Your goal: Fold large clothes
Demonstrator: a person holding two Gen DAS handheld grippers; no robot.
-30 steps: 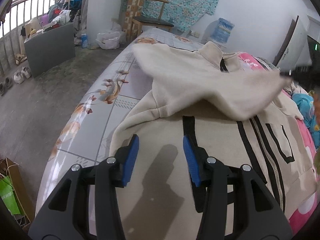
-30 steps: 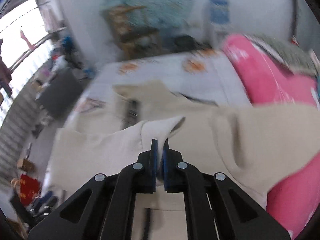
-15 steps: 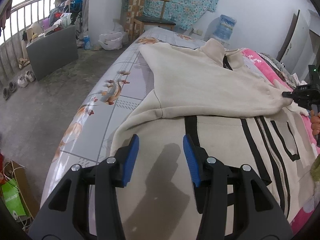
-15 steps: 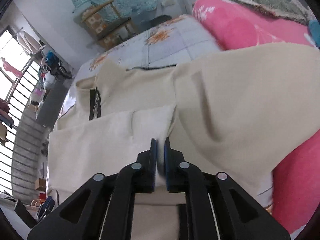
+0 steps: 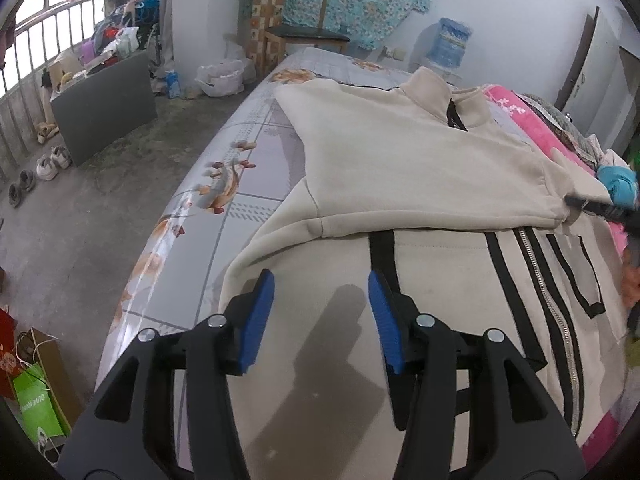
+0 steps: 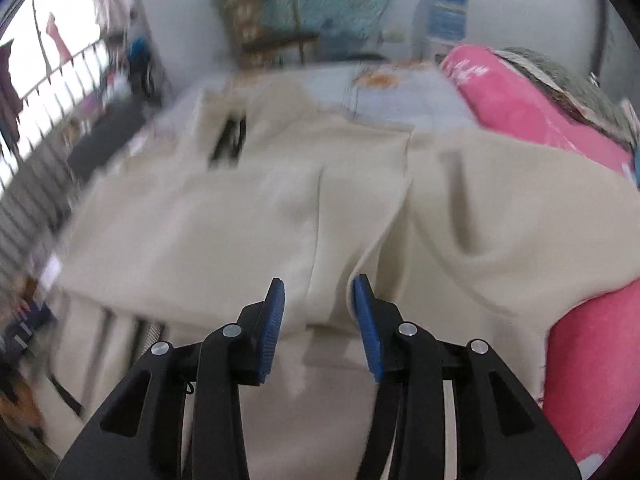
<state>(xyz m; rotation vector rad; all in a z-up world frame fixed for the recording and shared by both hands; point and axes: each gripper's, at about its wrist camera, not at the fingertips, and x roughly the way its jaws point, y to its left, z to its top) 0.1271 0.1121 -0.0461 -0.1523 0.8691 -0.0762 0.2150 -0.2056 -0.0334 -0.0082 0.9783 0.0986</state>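
Observation:
A cream zip jacket (image 5: 440, 264) with black stripes lies front up on the bed. One sleeve (image 5: 400, 152) is folded across its chest. My left gripper (image 5: 320, 280) hovers over the jacket's lower front. Its jaws are opening, with only flat cloth below them. My right gripper (image 6: 319, 282) is low over the folded sleeve (image 6: 240, 240). Its jaws are opening too, and the sleeve's cuff end (image 6: 332, 300) lies loose between the blue pads, not pinched. The right gripper's tip (image 5: 592, 206) also shows at the right edge of the left wrist view, by the cuff.
The bed's printed mat (image 5: 240, 184) drops off to a concrete floor at the left. A pink blanket (image 6: 520, 108) is bunched along the right side. A wooden chair (image 5: 304, 28) and a water bottle (image 5: 452, 40) stand beyond the bed. A green bag (image 5: 36, 408) sits on the floor.
The right gripper carried the sleeve across the jacket, came down and went from shut on the cuff to open, leaving the sleeve flat. The left gripper stayed put, jaws slightly wider.

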